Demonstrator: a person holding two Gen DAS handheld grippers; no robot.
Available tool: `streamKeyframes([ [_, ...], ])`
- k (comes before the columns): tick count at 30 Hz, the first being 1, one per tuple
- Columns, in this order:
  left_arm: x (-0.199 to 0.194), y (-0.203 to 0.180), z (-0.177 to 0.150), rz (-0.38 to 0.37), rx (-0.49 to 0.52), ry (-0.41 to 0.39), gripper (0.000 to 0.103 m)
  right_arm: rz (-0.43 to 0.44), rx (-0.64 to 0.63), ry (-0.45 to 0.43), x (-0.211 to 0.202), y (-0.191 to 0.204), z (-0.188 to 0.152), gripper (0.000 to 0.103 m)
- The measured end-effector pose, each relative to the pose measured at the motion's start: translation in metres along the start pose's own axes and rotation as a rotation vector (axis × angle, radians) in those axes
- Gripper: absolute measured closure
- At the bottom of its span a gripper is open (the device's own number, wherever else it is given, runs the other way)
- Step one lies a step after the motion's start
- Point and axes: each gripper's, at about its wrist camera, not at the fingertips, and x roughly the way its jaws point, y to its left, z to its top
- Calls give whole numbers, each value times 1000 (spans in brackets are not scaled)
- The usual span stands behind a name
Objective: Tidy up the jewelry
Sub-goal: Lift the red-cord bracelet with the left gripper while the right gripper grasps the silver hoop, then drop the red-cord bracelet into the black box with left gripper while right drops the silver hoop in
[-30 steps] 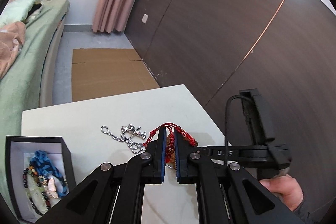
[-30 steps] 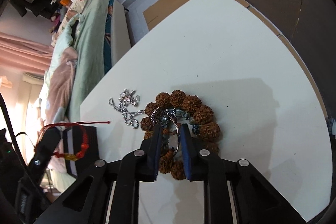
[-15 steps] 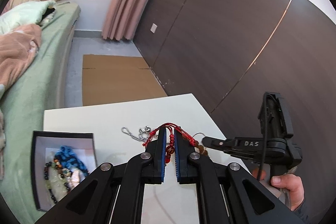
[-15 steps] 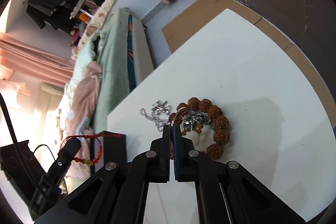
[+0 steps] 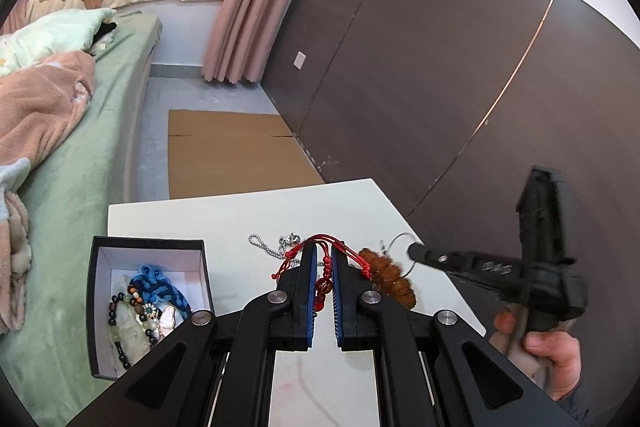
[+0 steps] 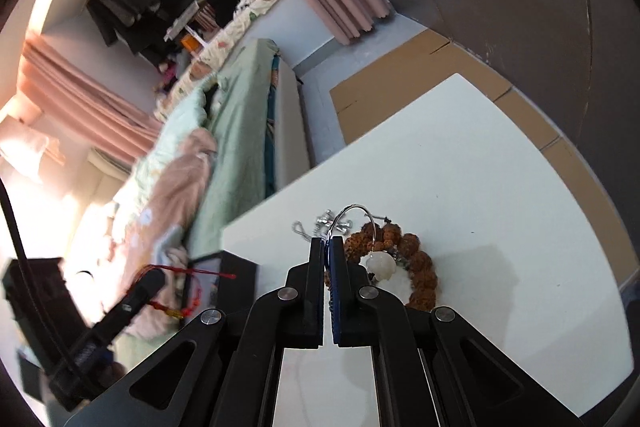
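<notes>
My left gripper (image 5: 323, 251) is shut on a red cord bracelet (image 5: 325, 269) with amber beads, held above the white table (image 5: 328, 211). It also shows in the right wrist view (image 6: 188, 287). My right gripper (image 6: 328, 241) is shut on a thin silver ring bracelet (image 6: 356, 217) with a white stone pendant (image 6: 380, 263), lifted above a brown seed-bead bracelet (image 6: 420, 267). A silver ball chain (image 5: 266, 247) lies on the table. A black jewelry box (image 5: 148, 303) with a white lining holds a blue knotted piece and beaded bracelets at the left.
A bed with green sheets and a pink blanket (image 5: 44, 107) runs along the table's left side. Flat cardboard (image 5: 232, 155) lies on the floor beyond the table. A dark panelled wall (image 5: 440, 87) stands to the right.
My right gripper shut on the silver ring bracelet and lifted it off the seed beads. My left gripper rose with the red bracelet, and the box came further into view.
</notes>
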Motion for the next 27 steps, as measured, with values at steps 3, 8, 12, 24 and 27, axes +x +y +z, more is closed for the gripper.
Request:
streamKeyframes([
  [3, 1, 0, -2, 6, 2, 8, 96, -82, 43, 61, 23, -16, -4, 99],
  [8, 3, 1, -1, 7, 3, 11, 96, -200, 97, 90, 40, -37, -4, 99],
  [12, 5, 0, 0, 8, 8, 13, 96, -179, 88, 47, 24, -34, 0, 99],
  [24, 6, 5, 3, 22, -1, 7, 96, 61, 88, -55, -8, -9, 10, 99],
  [27, -2, 13, 6, 37, -19, -8, 96, 116, 88, -52, -8, 0, 8, 99],
])
